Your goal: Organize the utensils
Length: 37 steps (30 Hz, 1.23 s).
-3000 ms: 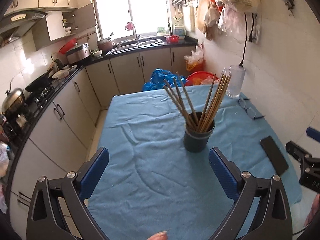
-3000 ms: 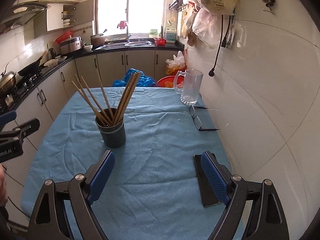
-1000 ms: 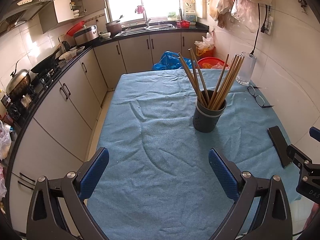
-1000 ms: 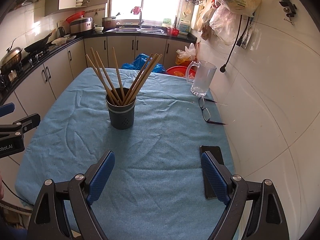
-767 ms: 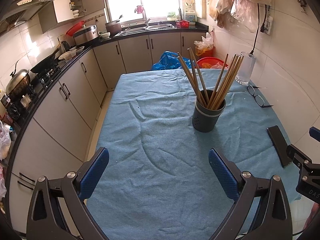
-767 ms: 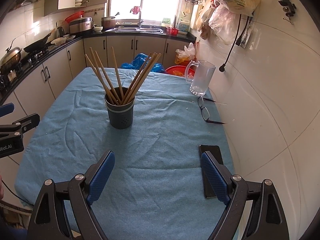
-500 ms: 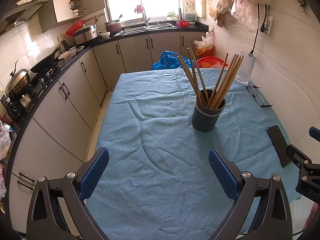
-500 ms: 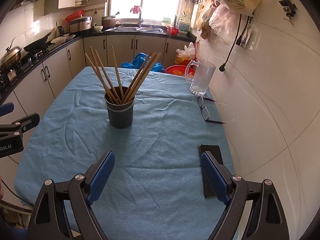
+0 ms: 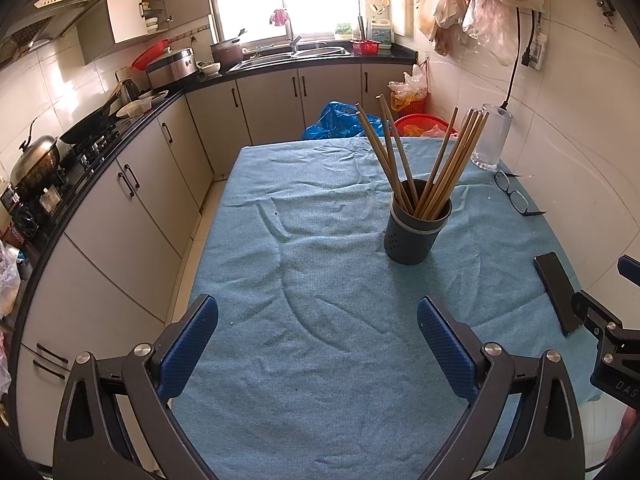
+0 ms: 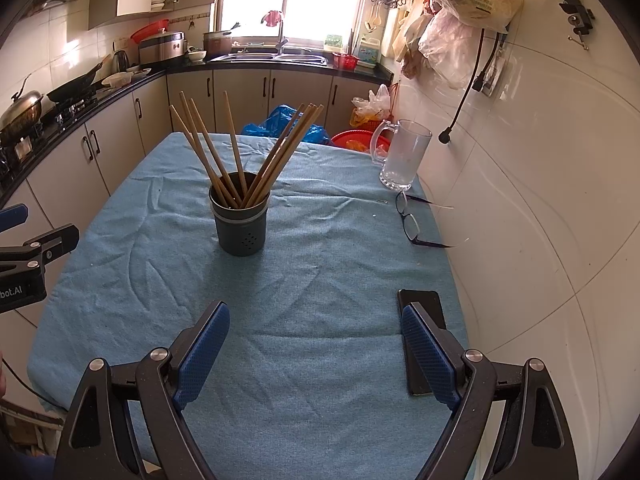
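A dark grey holder (image 9: 412,236) stands upright near the middle of the blue tablecloth (image 9: 320,320); it also shows in the right wrist view (image 10: 241,226). Several wooden chopsticks (image 9: 436,168) stand fanned out in it, also in the right wrist view (image 10: 248,156). My left gripper (image 9: 318,344) is open and empty, near the table's front edge, well short of the holder. My right gripper (image 10: 316,344) is open and empty, also back from the holder, over the front right of the table.
A black phone (image 10: 420,336) lies at the table's right front, under my right gripper's right finger. Glasses (image 10: 412,224) and a glass mug (image 10: 402,158) sit at the far right by the tiled wall. Kitchen cabinets (image 9: 132,208) run along the left.
Over three seconds both grippers pulled back from the holder, which now looks farther off. In the last second almost nothing has moved. Both grippers stayed open.
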Available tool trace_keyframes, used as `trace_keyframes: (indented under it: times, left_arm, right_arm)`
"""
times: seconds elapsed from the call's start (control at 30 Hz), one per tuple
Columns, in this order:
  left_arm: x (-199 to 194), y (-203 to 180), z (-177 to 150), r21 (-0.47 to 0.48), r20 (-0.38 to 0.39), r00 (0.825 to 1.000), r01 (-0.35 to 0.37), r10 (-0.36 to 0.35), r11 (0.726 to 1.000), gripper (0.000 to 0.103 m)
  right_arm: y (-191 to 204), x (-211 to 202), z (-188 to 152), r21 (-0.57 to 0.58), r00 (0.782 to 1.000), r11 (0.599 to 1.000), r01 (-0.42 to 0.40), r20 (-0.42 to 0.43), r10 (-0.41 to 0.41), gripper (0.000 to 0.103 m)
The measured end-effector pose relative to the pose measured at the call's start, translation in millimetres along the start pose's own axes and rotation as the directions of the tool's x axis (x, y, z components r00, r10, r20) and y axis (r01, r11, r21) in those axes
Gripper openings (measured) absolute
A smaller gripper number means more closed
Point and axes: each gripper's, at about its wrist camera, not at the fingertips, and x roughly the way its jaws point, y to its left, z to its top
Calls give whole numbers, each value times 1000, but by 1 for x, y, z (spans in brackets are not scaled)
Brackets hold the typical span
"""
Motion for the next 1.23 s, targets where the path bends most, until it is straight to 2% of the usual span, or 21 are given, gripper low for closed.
trace_keyframes:
  times: [1.03,1.23]
  left_arm:
    - [3,-2,0,-2,-3,1000,-1,1,1000,99]
    - [17,10,-2,-65,-34,998,48,-51,997,99]
  right_arm:
    - [-2,10,5,-4,1000,1000,-10,-10,10,91]
    - [-9,23,5,14,999,999,-38,-37,38,92]
